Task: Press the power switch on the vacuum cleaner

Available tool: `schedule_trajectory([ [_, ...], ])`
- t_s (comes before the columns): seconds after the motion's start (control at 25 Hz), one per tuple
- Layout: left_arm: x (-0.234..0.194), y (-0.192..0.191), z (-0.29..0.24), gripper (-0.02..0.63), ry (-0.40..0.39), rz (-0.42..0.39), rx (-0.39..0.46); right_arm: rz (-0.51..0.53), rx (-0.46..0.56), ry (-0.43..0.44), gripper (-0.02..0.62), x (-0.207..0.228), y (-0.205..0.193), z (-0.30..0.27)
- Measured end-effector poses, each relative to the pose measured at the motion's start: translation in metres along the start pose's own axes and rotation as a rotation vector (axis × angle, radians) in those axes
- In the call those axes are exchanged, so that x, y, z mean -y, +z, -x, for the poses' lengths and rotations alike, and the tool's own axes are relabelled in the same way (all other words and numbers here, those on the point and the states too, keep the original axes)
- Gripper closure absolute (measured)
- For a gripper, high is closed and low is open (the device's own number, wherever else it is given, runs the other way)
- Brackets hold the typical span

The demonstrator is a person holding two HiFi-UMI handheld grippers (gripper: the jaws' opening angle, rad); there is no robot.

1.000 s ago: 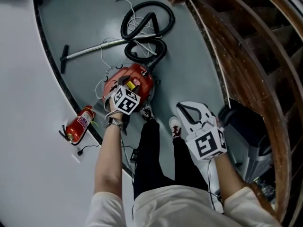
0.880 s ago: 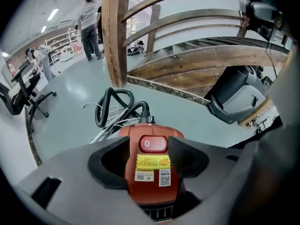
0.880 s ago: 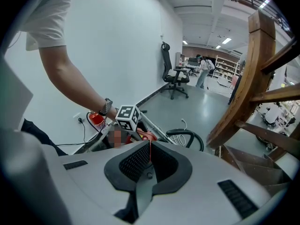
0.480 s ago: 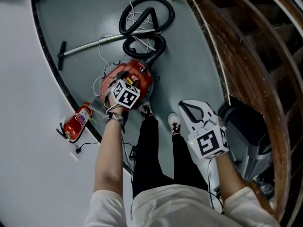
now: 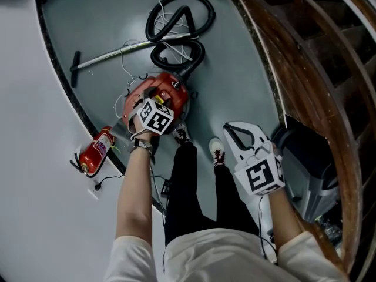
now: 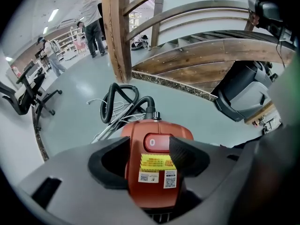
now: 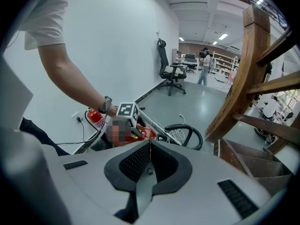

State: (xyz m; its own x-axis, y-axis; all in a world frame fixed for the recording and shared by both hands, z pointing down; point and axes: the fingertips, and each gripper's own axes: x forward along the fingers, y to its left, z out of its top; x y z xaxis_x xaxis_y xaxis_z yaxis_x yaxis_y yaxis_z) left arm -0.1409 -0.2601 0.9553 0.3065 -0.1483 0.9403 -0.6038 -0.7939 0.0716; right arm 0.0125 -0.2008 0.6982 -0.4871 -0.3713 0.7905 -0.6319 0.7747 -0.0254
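The red vacuum cleaner (image 5: pixel 151 91) stands on the grey floor in front of my feet. My left gripper (image 5: pixel 156 107) points steeply down over its top. In the left gripper view the jaws of the left gripper (image 6: pixel 149 148) are opening, with the vacuum's red body (image 6: pixel 154 182) between them and no pad pressing on it. The oval red power switch (image 6: pixel 155 142) lies just beyond the tips, its right end behind the right fingertip (image 6: pixel 180 153). My right gripper (image 5: pixel 232 129) hangs apart over the floor to the right. The right gripper (image 7: pixel 150 146) is shut on nothing.
A black hose (image 5: pixel 176 25) and metal wand (image 5: pixel 120 53) lie beyond the vacuum, with white cable. A red fire extinguisher (image 5: pixel 96 153) lies by the white wall. A wooden staircase (image 5: pixel 305 57) curves along the right, a dark seat (image 5: pixel 302 151) beneath. My shoes (image 5: pixel 217 153) stand behind the vacuum.
The left gripper's marker cube covers slightly more of the vacuum's top than a second ago. The right gripper has kept its place.
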Motion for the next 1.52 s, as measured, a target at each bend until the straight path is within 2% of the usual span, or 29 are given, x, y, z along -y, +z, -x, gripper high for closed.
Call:
schedule_trajectory([
  [0.76, -0.002, -0.001, -0.002, 0.318, 0.031, 0.015, -0.017, 0.005, -0.004, -0.008, 0.566, 0.006, -0.001, -0.004],
  [1.0, 0.001, -0.007, -0.008, 0.295, 0.029, 0.008, -0.082, 0.005, -0.001, -0.014, 0.566, 0.007, -0.001, -0.004],
  [1.52, 0.001, -0.007, -0.009, 0.293, 0.041, 0.021, -0.077, 0.0, 0.0, -0.021, 0.566, 0.013, -0.001, 0.004],
])
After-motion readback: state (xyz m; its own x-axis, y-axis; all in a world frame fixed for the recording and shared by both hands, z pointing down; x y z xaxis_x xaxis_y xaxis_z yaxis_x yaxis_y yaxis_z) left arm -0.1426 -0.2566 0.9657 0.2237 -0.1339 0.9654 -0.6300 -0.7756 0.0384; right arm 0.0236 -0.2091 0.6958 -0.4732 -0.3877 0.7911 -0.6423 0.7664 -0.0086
